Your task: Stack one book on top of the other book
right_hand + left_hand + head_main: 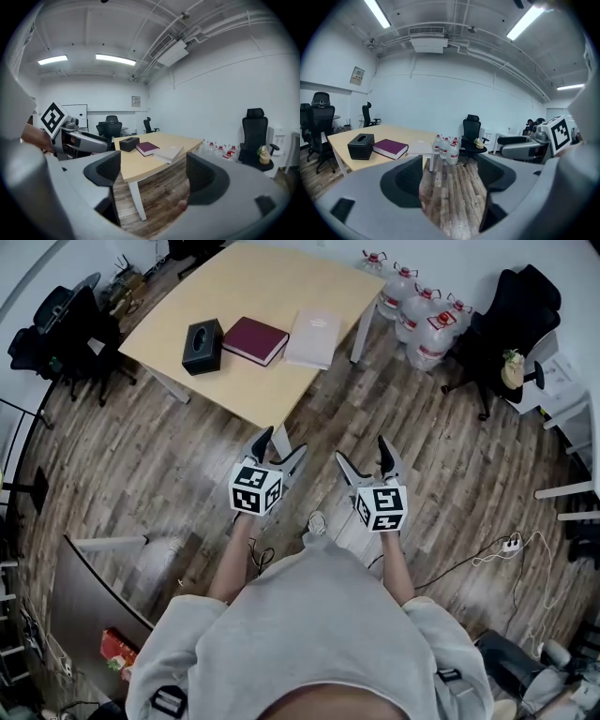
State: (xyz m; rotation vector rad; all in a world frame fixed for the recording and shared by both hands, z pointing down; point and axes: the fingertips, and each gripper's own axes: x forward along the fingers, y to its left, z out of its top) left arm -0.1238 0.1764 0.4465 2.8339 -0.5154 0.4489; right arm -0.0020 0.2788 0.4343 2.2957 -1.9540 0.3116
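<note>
A maroon book (254,340) (391,148) (146,148) lies flat on the light wooden table (253,277), with a pale pink book (313,337) (419,148) (168,152) beside it on its right. The two books lie side by side, close together. My left gripper (277,450) (447,176) and right gripper (367,459) (152,176) are both open and empty. They hang over the wood floor, well short of the table's near corner.
A black tissue box (202,346) (361,146) (129,143) sits left of the maroon book. Several water jugs (419,315) (447,149) stand on the floor right of the table. Black office chairs (511,320) (70,329) flank the table. A cable and power strip (511,544) lie at the right.
</note>
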